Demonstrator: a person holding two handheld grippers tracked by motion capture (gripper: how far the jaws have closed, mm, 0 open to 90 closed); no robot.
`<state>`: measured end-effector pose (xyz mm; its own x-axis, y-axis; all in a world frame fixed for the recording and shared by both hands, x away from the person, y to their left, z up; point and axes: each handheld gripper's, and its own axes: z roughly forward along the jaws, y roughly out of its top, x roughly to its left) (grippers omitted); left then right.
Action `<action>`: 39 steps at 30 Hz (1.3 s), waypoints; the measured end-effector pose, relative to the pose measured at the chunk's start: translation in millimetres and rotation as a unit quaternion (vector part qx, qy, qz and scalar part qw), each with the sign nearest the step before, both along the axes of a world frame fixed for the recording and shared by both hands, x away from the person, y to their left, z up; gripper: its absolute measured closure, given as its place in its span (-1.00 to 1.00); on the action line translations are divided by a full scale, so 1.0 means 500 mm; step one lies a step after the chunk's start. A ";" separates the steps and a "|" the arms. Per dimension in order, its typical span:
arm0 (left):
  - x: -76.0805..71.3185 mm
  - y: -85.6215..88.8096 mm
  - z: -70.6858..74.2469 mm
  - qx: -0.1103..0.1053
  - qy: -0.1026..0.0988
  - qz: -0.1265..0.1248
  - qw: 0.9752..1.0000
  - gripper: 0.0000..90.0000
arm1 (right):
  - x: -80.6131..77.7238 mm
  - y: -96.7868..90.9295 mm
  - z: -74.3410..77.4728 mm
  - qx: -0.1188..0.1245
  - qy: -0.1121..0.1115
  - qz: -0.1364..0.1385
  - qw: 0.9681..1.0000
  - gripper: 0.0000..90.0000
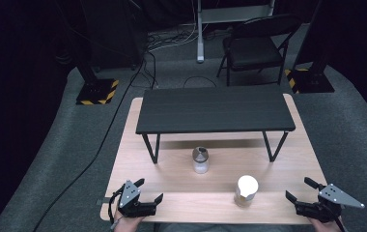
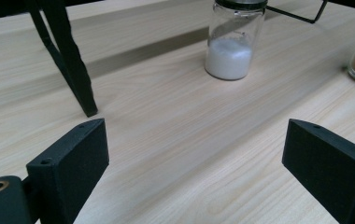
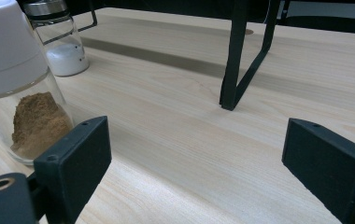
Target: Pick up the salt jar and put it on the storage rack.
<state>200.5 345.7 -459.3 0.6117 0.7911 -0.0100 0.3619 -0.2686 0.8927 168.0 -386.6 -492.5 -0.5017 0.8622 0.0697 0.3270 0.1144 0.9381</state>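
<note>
Right now both grippers are resting at the near edge of the pale wooden counter (image 1: 172, 169), each with its jaws spread wide and holding nothing: the left gripper (image 1: 148, 192) is sitting at the near left corner, the right gripper (image 1: 301, 189) at the near right corner. Nearest the right gripper, a small clear glass jar with a white domed cap and brown powder in its bottom (image 1: 246, 191) is standing upright close to the near edge, just beside that gripper's left jaw in the right gripper view (image 3: 19, 88). A second clear glass jar with a metal shaker top and white powder inside (image 1: 200, 160) is standing farther in, near the middle of the counter, just in front of the low black metal-legged shelf (image 1: 215, 110), and well apart from both grippers. Each jar is looking light, being only partly filled, but stiff, smooth and breakable, so the glass is likely offering a slippery surface that a hard pinch could crack or a weak one let slide. The safest hold is probably across the straight glass wall below the cap, jaws level and square to the jar, rather than on the rounded white dome, where the pads would be tending to slip upward. Tipping is worth avoiding too, since loose powder is likely to be shifting inside.
</note>
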 end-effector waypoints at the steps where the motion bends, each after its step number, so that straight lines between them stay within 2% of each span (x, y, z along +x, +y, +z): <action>1: 0.002 -0.002 -0.001 0.000 0.000 -0.001 1.000 -0.85 | 0.000 0.000 0.000 0.000 0.000 0.000 1.000 -0.85; 10: 0.028 -0.031 0.000 0.007 0.001 -0.014 1.000 -0.85 | 0.000 0.001 0.000 -0.001 0.001 0.001 1.000 -0.85; 13: 0.031 -0.041 -0.001 0.011 -0.005 -0.016 1.000 -0.85 | 0.002 0.002 0.001 -0.001 0.002 0.002 1.000 -0.85; 29: 0.080 -0.091 -0.002 0.021 0.004 -0.045 0.999 -0.86 | 0.004 0.003 0.001 -0.003 0.005 0.003 1.000 -0.85; 39: 0.106 -0.107 -0.005 0.018 0.007 -0.041 0.999 -0.86 | 0.004 0.003 0.001 -0.002 0.005 0.003 1.000 -0.85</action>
<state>253.6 292.0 -461.7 0.6749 0.7379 0.0088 0.3495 -0.3301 0.8769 169.9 -385.0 -492.0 -0.5066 0.8592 0.0713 0.3361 0.1206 0.9341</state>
